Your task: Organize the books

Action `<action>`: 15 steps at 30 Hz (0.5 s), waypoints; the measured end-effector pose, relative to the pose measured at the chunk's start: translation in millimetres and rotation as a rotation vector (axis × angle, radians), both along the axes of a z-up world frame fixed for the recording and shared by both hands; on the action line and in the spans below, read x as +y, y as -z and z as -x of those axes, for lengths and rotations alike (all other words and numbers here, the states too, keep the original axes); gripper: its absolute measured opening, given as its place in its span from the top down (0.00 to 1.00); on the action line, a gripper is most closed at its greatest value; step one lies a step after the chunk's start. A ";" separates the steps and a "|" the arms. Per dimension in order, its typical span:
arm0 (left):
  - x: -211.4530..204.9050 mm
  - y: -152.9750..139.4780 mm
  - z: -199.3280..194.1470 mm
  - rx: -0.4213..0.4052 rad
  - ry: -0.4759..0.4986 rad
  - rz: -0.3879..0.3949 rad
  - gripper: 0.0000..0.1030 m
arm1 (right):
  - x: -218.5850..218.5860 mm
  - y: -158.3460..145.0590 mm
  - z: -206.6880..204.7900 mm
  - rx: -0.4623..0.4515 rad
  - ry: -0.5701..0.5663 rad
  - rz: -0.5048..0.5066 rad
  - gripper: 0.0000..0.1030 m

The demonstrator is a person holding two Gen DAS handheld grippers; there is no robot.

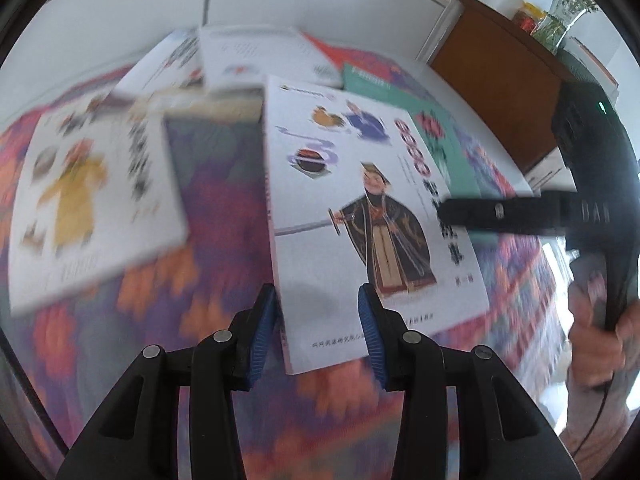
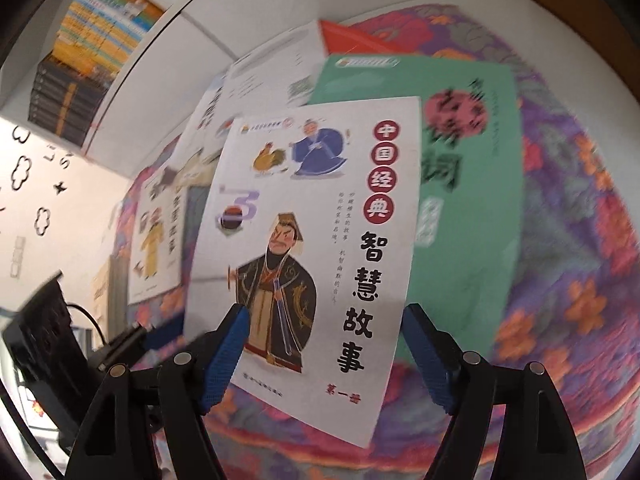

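Note:
A white book (image 1: 360,220) with a robed cartoon emperor on its cover is held above a flowered cloth (image 1: 192,280). My left gripper (image 1: 318,320) is shut on the book's near corner, one blue pad at the spine edge and the other on the cover. In the right wrist view the same white book (image 2: 320,240) fills the middle. My right gripper (image 2: 326,356) stands wide open around its lower edge, pads not pressing. One right finger (image 1: 480,214) reaches over the book's right edge.
More books lie on the cloth (image 2: 560,240): a green one (image 2: 460,200), a white one with a yellow-robed figure (image 1: 92,200), a white one at the back (image 1: 260,56). A bookshelf (image 2: 92,40), brown cabinet (image 1: 500,80) and vase (image 1: 564,4) stand behind. A person's hand (image 1: 592,320) is at right.

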State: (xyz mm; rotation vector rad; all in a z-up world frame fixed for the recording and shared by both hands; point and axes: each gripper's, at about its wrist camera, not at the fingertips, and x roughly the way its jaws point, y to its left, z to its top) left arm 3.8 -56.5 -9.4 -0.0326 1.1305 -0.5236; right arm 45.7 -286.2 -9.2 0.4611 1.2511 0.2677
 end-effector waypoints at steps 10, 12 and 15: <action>65.3 6.9 66.3 0.071 -0.041 0.056 0.64 | 72.8 7.2 44.7 0.014 -0.199 -0.020 0.25; 74.7 10.1 58.0 0.088 -0.067 0.084 0.64 | 77.0 8.7 44.1 0.013 -0.216 -0.023 0.27; 76.6 14.6 40.6 0.100 -0.082 0.098 0.64 | 66.7 14.3 42.1 0.046 -0.220 -0.047 0.35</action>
